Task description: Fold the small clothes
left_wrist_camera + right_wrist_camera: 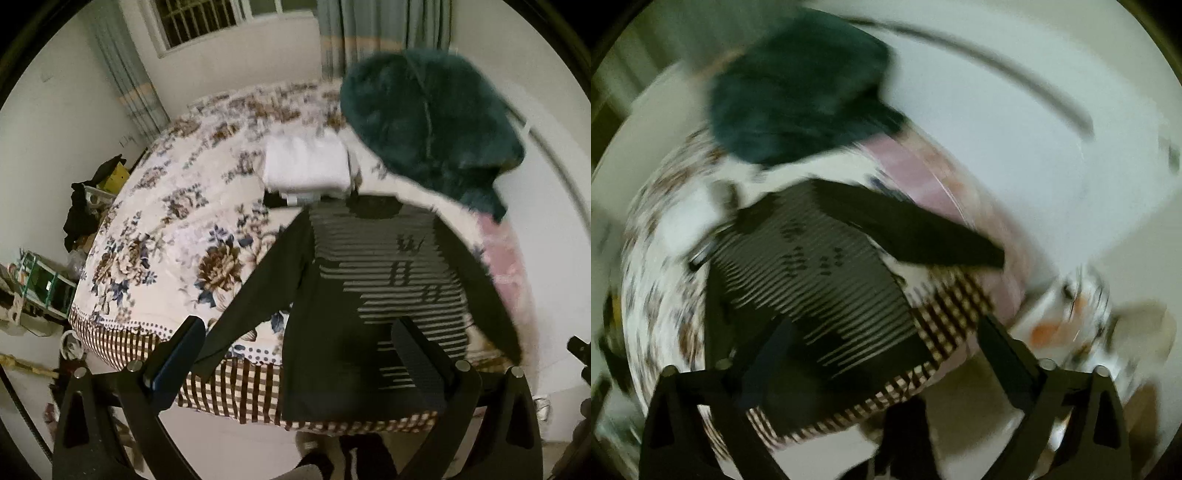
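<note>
Striped black top (373, 266) lies spread flat near the foot edge of the flowered bed (177, 206), sleeves angled outward. Left gripper (299, 354) and right gripper (882, 347) both hover released, fingers wide apart. Only the left view shows folded white laundry (306, 166) sharply; the right is blurred, teal fuzzy garment (798, 99) beyond.

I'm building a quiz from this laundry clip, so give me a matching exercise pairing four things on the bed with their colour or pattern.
Things:
1. shirt
2. fuzzy garment
3. folded cloth
4. bedspread

Looks:
A. plain white
B. floral print with a checked border
C. dark teal
D. black with pale stripes across the chest

Pairs: 1-D, 2-C, 3-A, 4-B
</note>
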`<state>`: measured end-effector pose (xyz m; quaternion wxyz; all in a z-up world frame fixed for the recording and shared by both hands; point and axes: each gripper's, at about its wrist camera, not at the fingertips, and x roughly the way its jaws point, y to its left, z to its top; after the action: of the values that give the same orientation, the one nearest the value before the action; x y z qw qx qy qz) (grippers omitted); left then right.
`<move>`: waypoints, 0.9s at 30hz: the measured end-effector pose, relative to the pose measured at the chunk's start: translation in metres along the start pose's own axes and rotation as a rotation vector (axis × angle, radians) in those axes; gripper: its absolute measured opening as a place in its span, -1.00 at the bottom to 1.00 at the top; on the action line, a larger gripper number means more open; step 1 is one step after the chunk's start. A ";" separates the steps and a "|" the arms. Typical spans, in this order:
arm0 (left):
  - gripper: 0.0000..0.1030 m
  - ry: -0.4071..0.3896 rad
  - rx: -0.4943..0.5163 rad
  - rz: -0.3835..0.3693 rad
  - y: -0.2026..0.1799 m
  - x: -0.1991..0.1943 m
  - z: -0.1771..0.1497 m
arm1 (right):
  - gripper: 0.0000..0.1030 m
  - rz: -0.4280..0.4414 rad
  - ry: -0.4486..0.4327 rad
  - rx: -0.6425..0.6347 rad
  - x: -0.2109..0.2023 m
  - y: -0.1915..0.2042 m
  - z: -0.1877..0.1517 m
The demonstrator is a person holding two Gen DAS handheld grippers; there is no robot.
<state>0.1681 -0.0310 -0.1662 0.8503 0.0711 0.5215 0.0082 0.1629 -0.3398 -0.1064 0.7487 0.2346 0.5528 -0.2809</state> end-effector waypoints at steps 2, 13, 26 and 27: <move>1.00 0.042 0.015 0.025 -0.011 0.033 -0.001 | 0.61 0.023 0.075 0.148 0.060 -0.036 0.009; 1.00 0.309 0.001 0.092 -0.069 0.234 -0.010 | 0.59 0.000 0.236 0.902 0.354 -0.196 0.008; 1.00 0.392 -0.069 0.066 -0.087 0.366 -0.008 | -0.90 -0.048 -0.043 1.091 0.450 -0.240 0.039; 1.00 0.392 -0.072 0.065 -0.085 0.372 -0.007 | -0.91 -0.083 -0.046 1.083 0.452 -0.239 0.044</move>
<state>0.3264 -0.0818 -0.5094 0.7337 0.0547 0.6739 0.0680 0.1359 -0.6168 -0.5373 0.5207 0.5586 0.3214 -0.5600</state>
